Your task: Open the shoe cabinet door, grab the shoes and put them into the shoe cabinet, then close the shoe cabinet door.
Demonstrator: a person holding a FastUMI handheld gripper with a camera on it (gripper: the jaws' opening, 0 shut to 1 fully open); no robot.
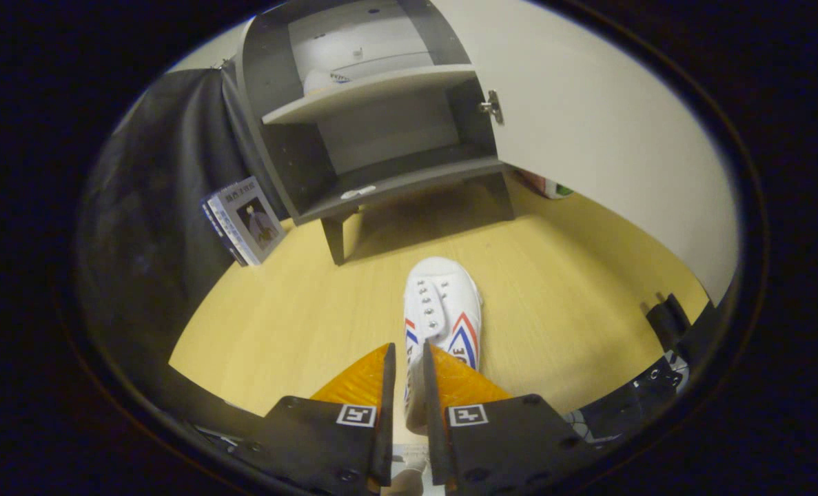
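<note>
A white sneaker (443, 310) with red and blue stripes hangs above the wooden floor, toe pointing toward the cabinet. My gripper (406, 365) is shut on the sneaker, its two fingers pinching the shoe's side wall near the heel. Beyond the shoe stands the grey shoe cabinet (374, 124) with its white door (588, 124) swung wide open to the right. A second white shoe (326, 80) lies on the upper shelf. The lower shelf (409, 180) holds a small white scrap near its front edge.
A book (247, 220) leans against the black cloth wall left of the cabinet. A colourful object (550, 186) peeks out behind the open door. A dark bracket (667, 320) sits on the floor at the right.
</note>
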